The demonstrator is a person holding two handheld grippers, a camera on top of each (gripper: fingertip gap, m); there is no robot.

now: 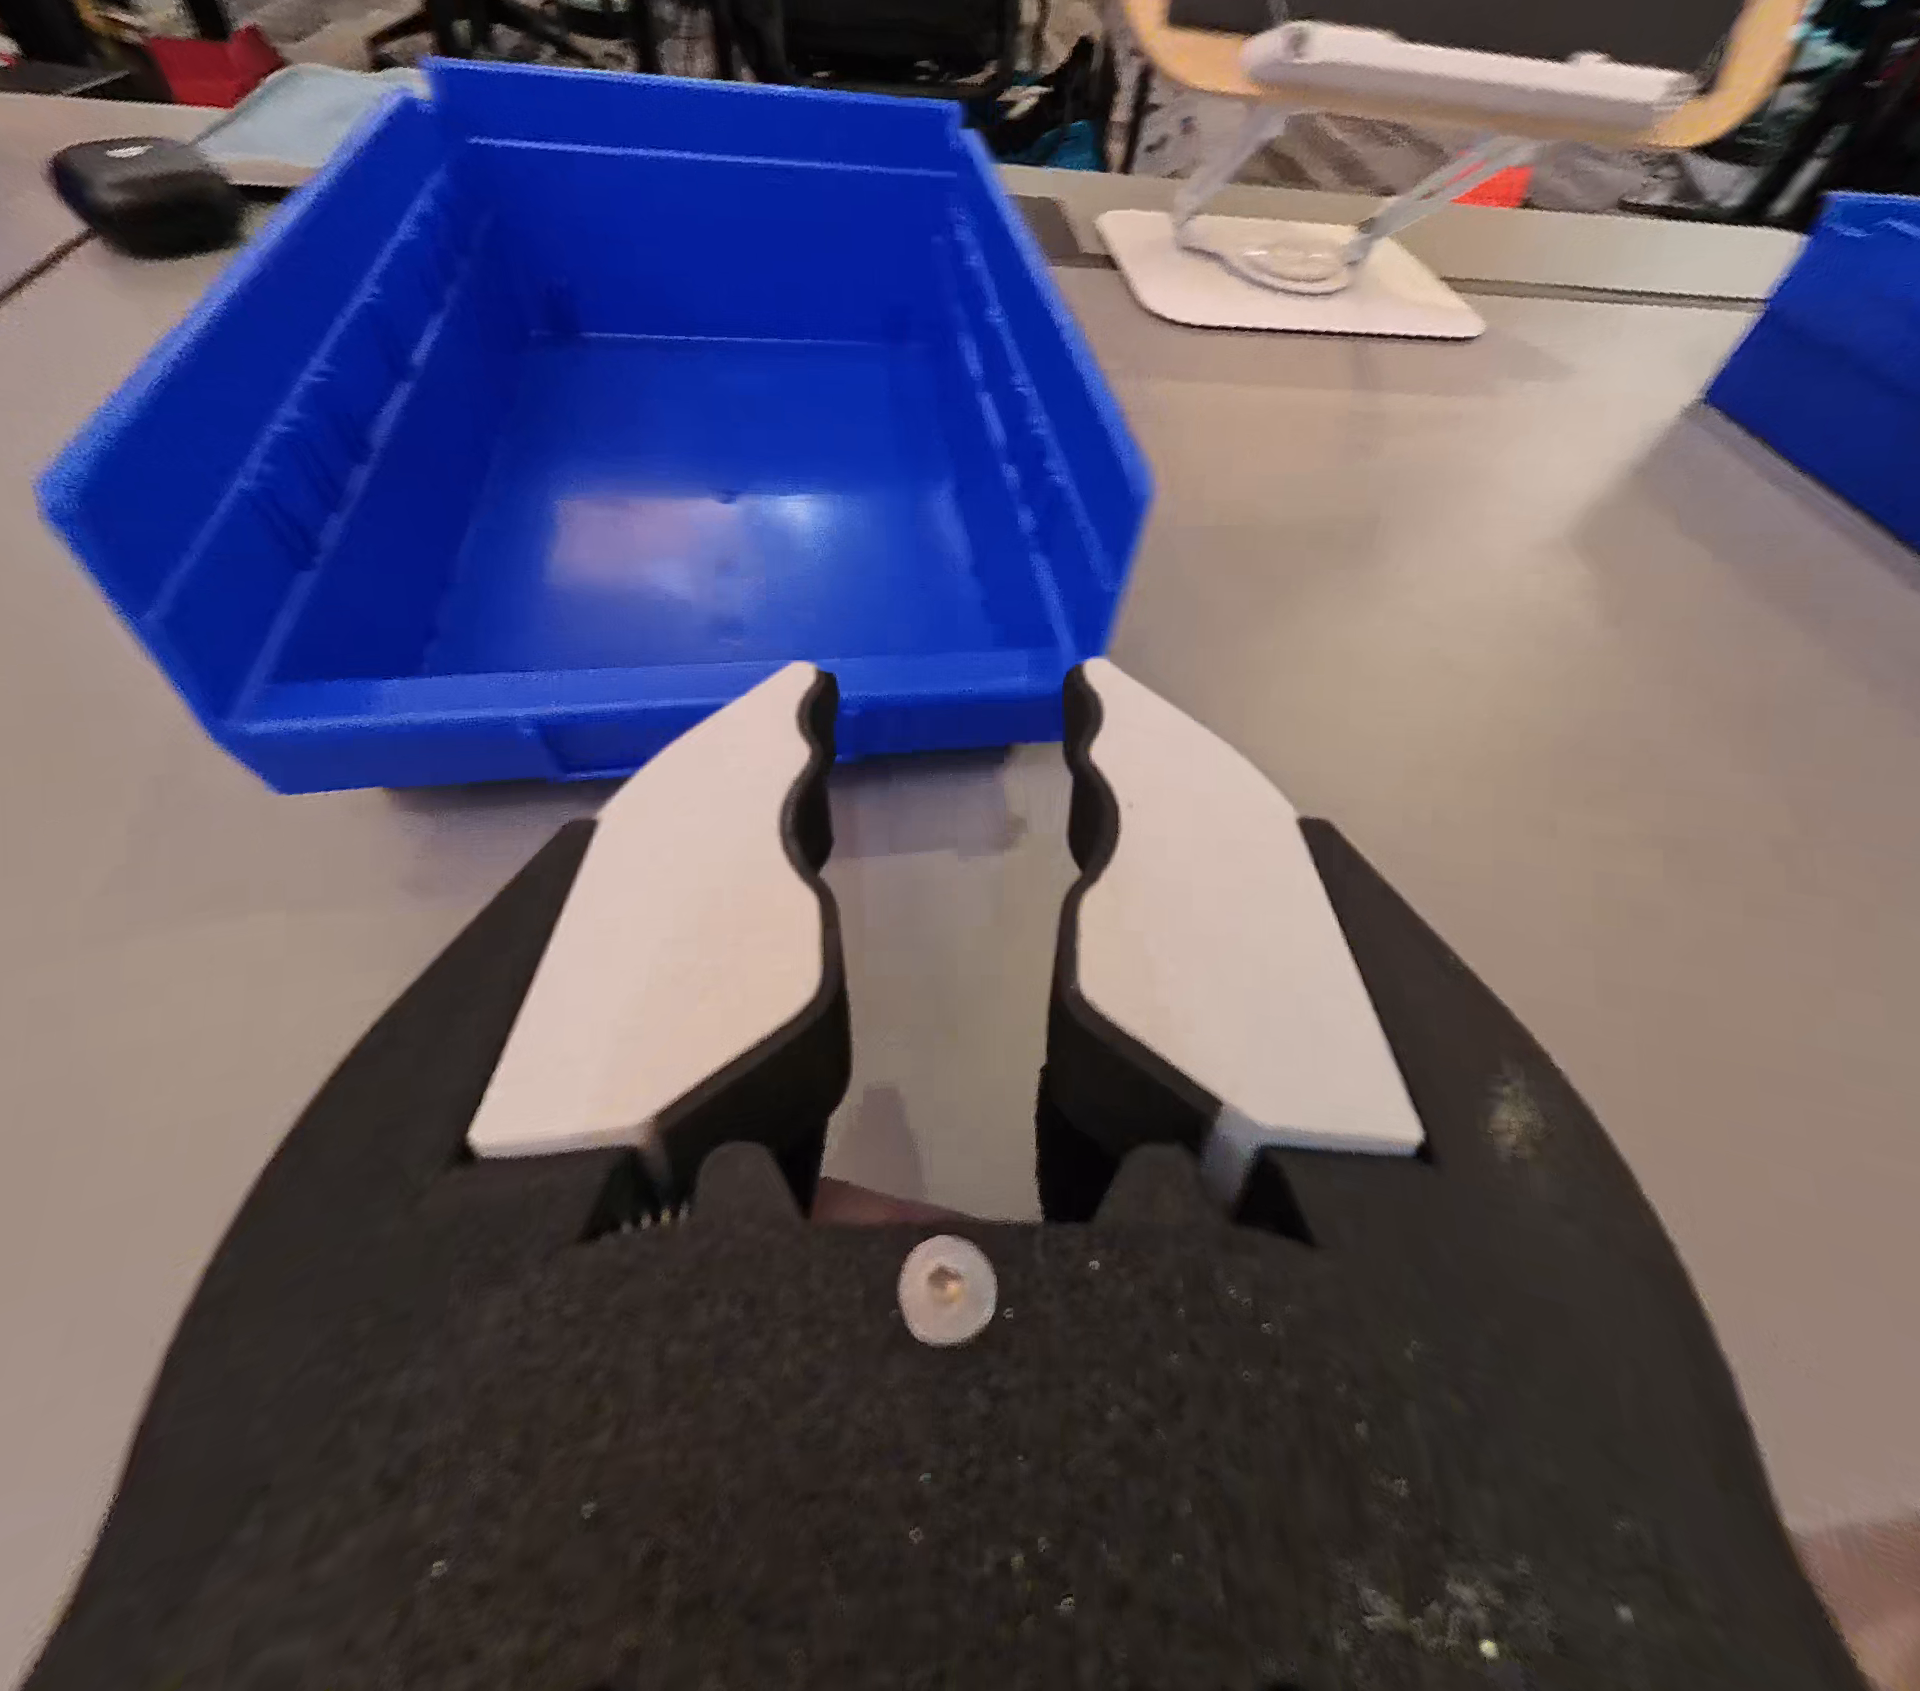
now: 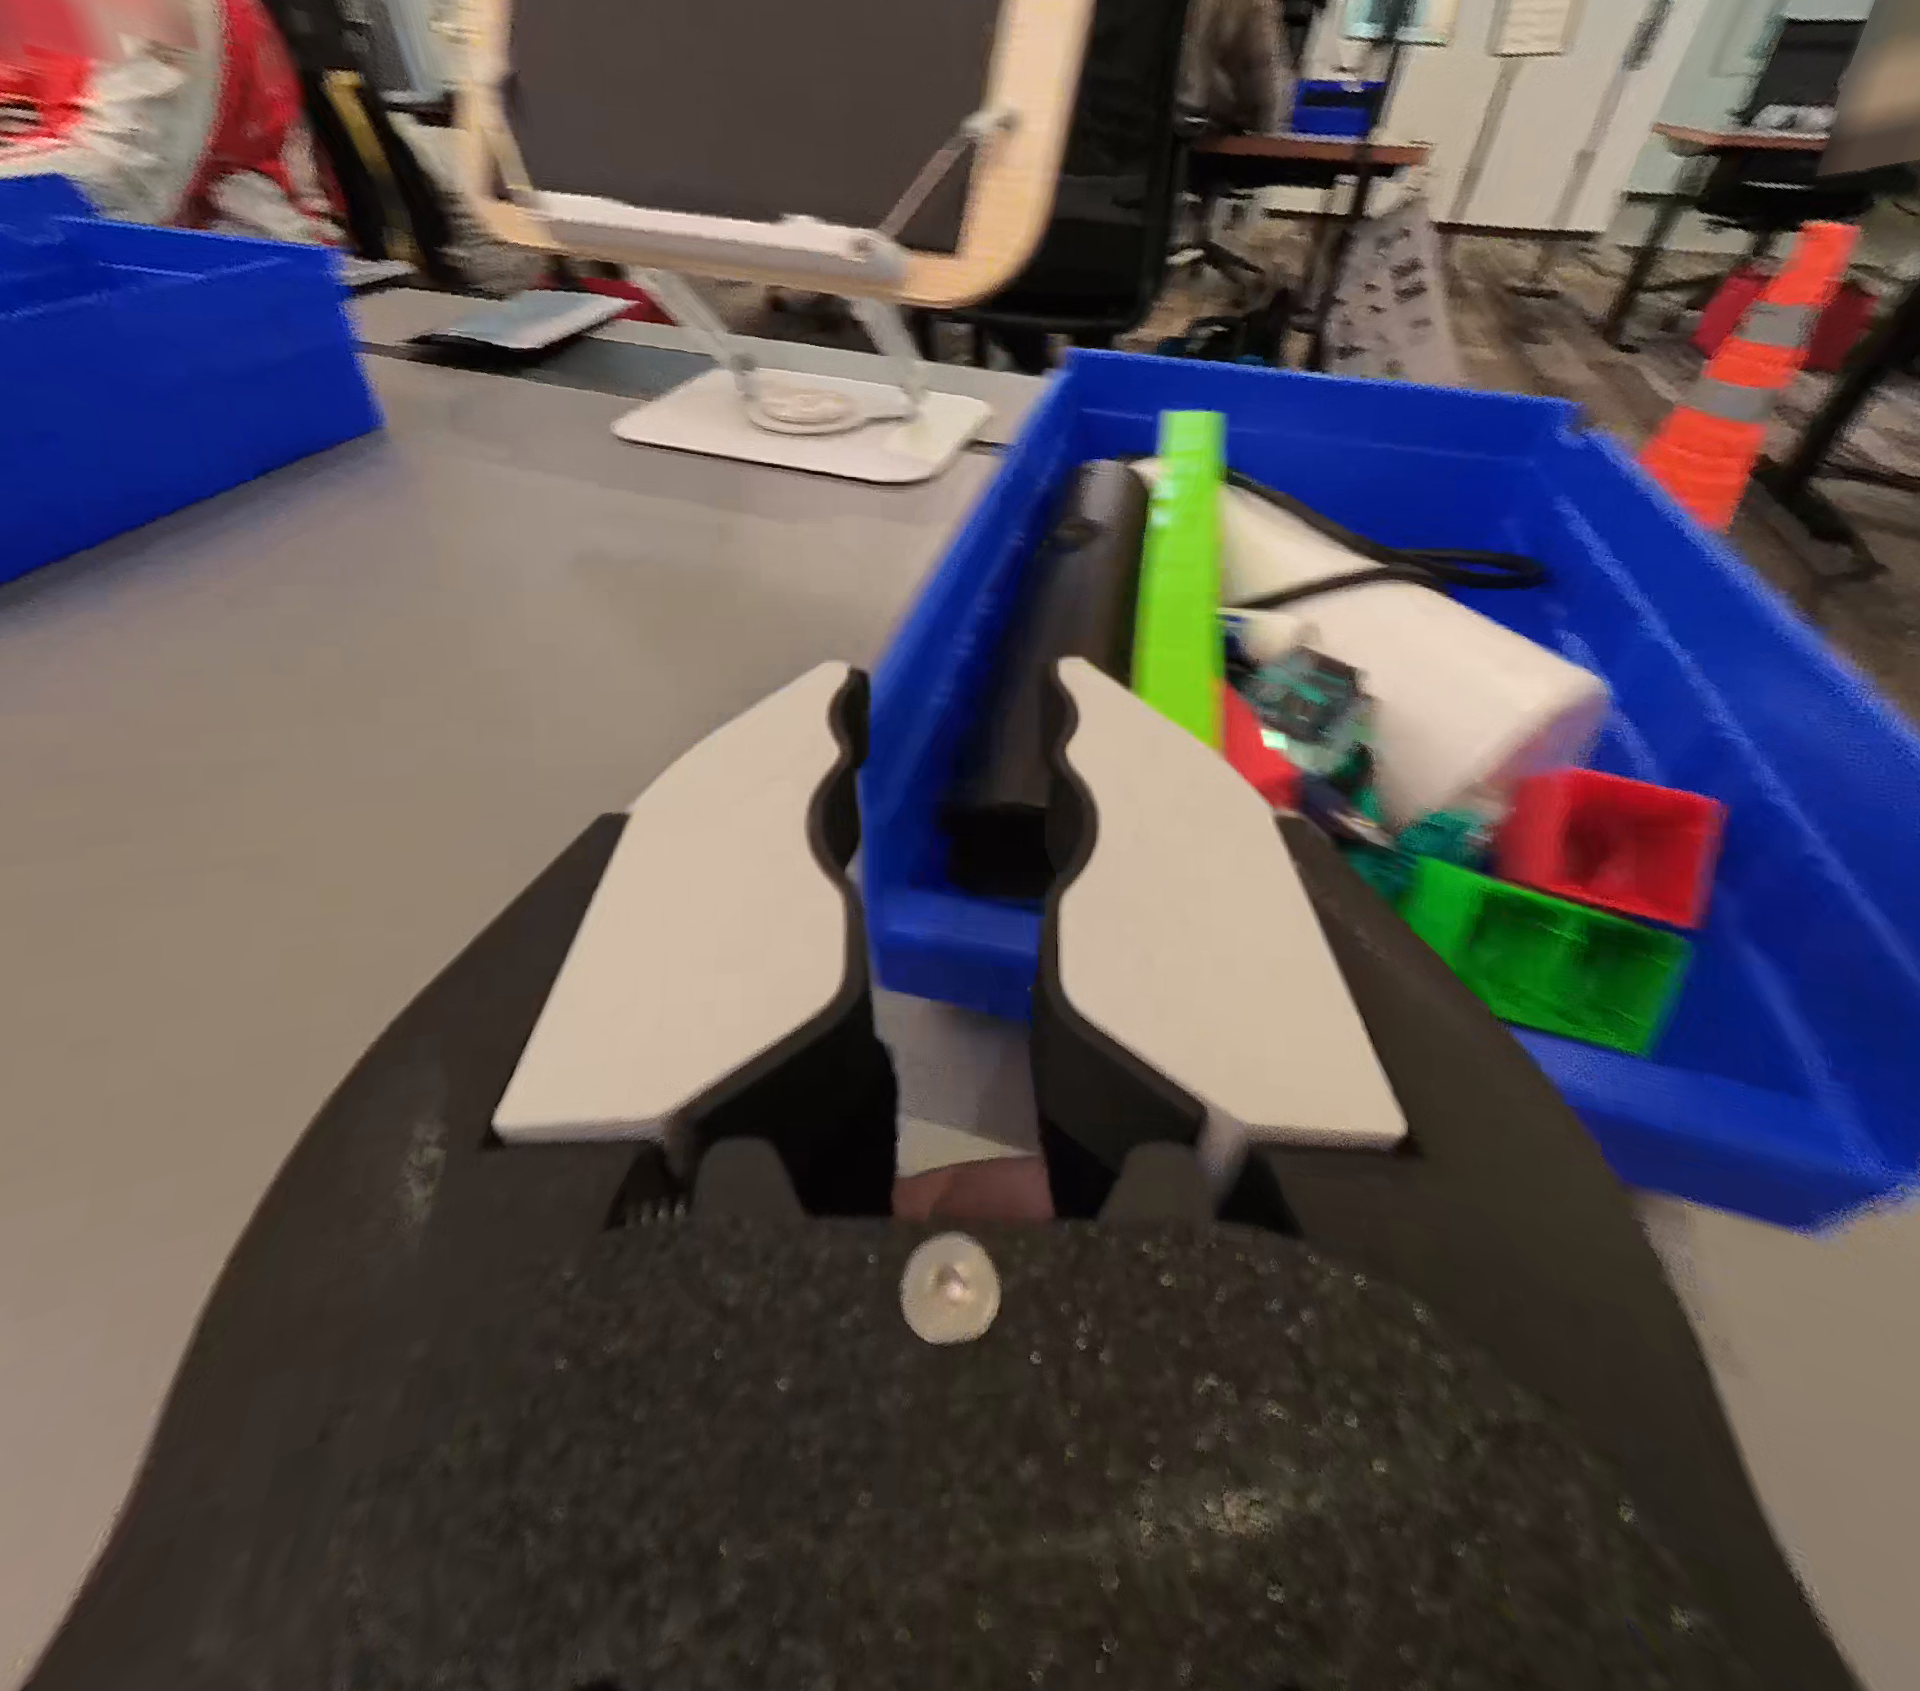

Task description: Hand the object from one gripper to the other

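Note:
My left gripper (image 1: 949,711) is open and empty, hovering over the grey table just in front of an empty blue bin (image 1: 623,436). My right gripper (image 2: 954,711) is open and empty, its tips at the near left corner of a second blue bin (image 2: 1714,602). That bin holds a black tube (image 2: 1049,633), a tall green strip (image 2: 1179,571), a white block (image 2: 1455,685), a red block (image 2: 1605,846), a green block (image 2: 1548,955), a black cable and small circuit boards. The view is motion-blurred.
A tablet on a white stand (image 1: 1288,270) sits at the table's far edge between the bins; it also shows in the right wrist view (image 2: 800,415). A black pouch (image 1: 140,192) lies far left. An orange cone (image 2: 1756,374) and chairs stand beyond the table. The grippers' ends are close to 50 centimetres from one another.

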